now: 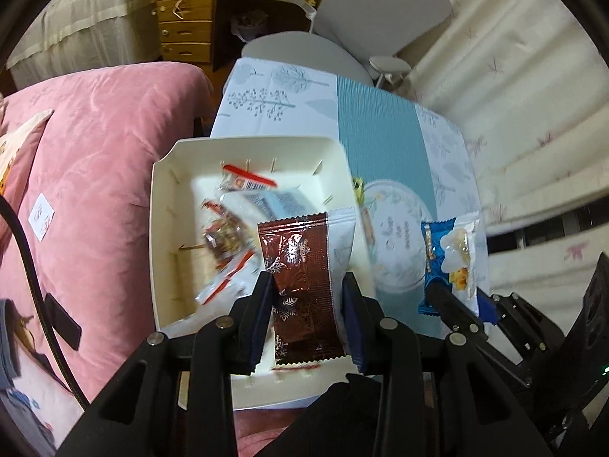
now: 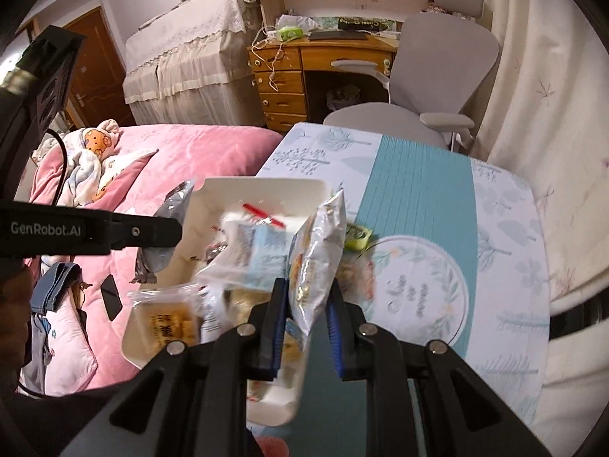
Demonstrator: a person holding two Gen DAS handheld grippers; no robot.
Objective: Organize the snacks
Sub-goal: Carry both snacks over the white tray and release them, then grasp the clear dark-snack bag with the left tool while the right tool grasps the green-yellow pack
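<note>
A white square tray (image 1: 163, 228) holds several snack packets at the table's left edge; it also shows in the right wrist view (image 2: 262, 186). My left gripper (image 1: 306, 293) is shut on a brown snowflake-print packet (image 1: 300, 266), held above the tray. My right gripper (image 2: 306, 297) is shut on a blue and silver snack packet (image 2: 316, 251), held just right of the tray; that packet also shows in the left wrist view (image 1: 451, 259). The left gripper also shows in the right wrist view (image 2: 152, 232), with its packet (image 2: 167, 228) seen edge-on.
A small yellow-green packet (image 2: 357, 236) lies on the table by the tray's right side. The table (image 2: 426, 190) has a teal and white cloth. A pink bed (image 1: 95, 133) lies to the left, a grey chair (image 2: 437, 76) and wooden desk (image 2: 289, 76) behind.
</note>
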